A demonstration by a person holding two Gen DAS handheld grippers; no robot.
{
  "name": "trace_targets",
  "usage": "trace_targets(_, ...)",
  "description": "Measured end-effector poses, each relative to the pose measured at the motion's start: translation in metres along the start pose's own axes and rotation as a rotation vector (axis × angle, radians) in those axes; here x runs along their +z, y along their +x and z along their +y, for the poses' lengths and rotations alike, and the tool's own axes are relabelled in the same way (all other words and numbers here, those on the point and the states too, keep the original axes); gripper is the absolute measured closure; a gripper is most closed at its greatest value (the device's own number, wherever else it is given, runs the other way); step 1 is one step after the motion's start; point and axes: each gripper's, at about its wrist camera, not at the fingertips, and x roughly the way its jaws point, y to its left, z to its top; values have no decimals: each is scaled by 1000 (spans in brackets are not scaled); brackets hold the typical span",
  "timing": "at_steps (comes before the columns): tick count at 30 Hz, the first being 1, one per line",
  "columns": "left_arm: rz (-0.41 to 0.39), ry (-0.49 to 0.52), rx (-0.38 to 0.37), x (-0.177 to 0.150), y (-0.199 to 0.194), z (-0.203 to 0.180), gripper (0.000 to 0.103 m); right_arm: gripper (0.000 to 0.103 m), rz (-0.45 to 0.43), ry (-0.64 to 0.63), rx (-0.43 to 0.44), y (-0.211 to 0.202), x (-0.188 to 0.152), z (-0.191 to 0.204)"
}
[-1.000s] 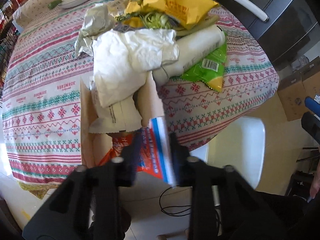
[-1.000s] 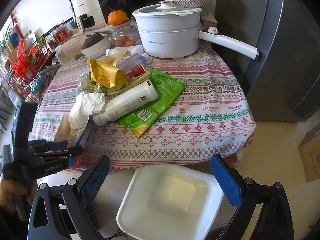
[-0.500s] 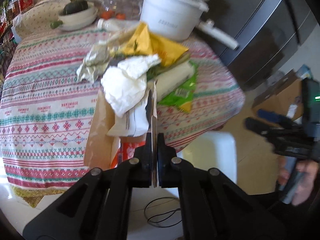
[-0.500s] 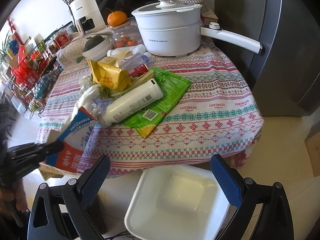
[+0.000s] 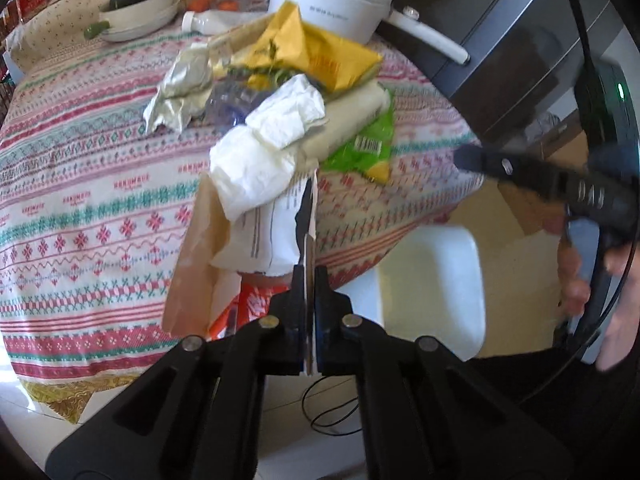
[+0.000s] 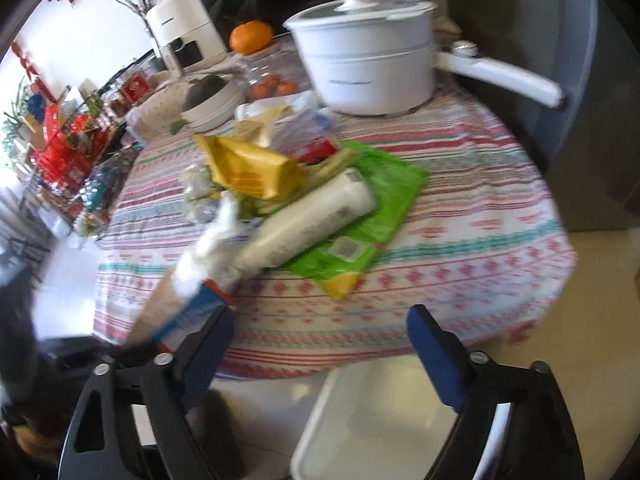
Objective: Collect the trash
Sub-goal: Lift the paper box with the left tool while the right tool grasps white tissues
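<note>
The left tongs pinch the paper bag's edge; the white bottle lies diagonally ahead of the closing, empty right tongs.

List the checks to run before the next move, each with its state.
1. Left gripper shut on the carton wall: ok.
2. Tissue and receipt inside the carton: not ok, they stick out of its open top.
3. Bin below the table edge, nothing seen in it: ok.
4. Right gripper free: ok, jaws closing with nothing between them.
5. Bottle, green bag, yellow bag collected: not ok, on the table.
6. Carton clear of the bottle: cannot tell.
</note>
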Motion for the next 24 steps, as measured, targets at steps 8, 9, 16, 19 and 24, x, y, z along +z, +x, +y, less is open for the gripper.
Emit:
trace_targets(8, 29, 20, -12, -9, 4, 7, 99, 40, 91, 5, 224, 66, 16, 59)
trace_targets(9, 31, 19, -14, -9, 4, 9, 99, 42, 88, 1, 230, 71, 18, 65)
trace_targets(16, 48, -15, -24, -24, 3, 28, 99, 44, 101, 14, 267, 108, 27, 87)
trace_targets(19, 49, -28, -34, -28, 1, 34, 99, 44, 130, 27, 273, 126, 27, 90)
trace_targets(24, 49, -39, -36, -31, 0, 43, 99, 47, 141, -5, 255, 143, 26, 102)
